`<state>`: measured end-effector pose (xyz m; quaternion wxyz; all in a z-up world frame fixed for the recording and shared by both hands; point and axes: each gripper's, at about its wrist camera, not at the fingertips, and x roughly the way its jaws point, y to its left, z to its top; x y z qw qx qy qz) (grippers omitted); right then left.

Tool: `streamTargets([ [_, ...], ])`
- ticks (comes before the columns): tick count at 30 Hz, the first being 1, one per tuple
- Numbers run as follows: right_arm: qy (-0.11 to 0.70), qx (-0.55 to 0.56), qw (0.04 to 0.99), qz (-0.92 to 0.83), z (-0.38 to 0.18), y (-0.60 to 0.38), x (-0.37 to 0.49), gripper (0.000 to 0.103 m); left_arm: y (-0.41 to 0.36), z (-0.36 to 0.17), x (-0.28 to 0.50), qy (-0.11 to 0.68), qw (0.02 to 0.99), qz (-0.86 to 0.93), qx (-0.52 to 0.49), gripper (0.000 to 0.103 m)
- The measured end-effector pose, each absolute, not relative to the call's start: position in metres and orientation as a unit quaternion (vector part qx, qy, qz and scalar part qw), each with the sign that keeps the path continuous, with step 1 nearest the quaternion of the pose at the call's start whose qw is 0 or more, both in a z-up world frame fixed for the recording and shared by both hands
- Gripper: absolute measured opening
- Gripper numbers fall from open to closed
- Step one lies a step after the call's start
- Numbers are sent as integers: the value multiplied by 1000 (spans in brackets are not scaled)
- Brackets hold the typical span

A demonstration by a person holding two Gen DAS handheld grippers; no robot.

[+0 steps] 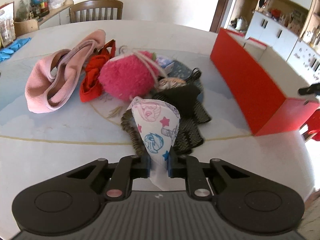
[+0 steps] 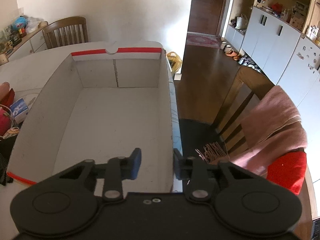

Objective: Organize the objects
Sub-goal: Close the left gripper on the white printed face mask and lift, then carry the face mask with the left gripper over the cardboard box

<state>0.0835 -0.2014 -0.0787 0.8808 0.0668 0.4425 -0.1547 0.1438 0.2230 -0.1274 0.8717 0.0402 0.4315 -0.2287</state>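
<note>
My left gripper is shut on a white cartoon-print face mask and holds it above the table, in front of a pile. The pile holds a pink plush ball, a pink cloth, a red cloth and dark knitted items. A red box stands at the right. In the right wrist view its white inside is empty. My right gripper is open, its jaws straddling the box's right wall.
The round table has a wooden chair behind it. Another chair at the right carries a pink scarf and a red item. A sideboard with clutter stands at far left. Blue gloves lie at the table's left edge.
</note>
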Motion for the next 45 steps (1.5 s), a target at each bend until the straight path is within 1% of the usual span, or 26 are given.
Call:
streamTargets([
  [1, 443, 68, 880, -155, -79, -203, 83, 21, 221, -123, 143, 430, 871, -235, 36, 14],
  [3, 446, 71, 878, -159, -81, -206, 84, 10, 216, -112, 139, 421, 872, -248, 33, 14],
  [5, 446, 75, 878, -159, -82, -211, 83, 3, 208, -104, 139, 420, 870, -257, 31, 14],
  [6, 446, 78, 878, -155, -83, -212, 83, 3, 204, -100, 139, 419, 869, -262, 31, 13],
  [16, 445, 85, 881, -134, -82, -217, 77, 2, 137, -62, 150, 404, 851, -331, 46, 13],
  [29, 446, 82, 883, -121, -80, -219, 77, 3, 24, -41, 186, 401, 812, -413, 91, 13],
  [36, 448, 79, 883, -117, -80, -219, 77, 3, -44, -59, 207, 428, 781, -435, 131, 13],
  [45, 450, 70, 884, -108, -79, -220, 77, 3, -117, -108, 217, 477, 730, -450, 195, 14],
])
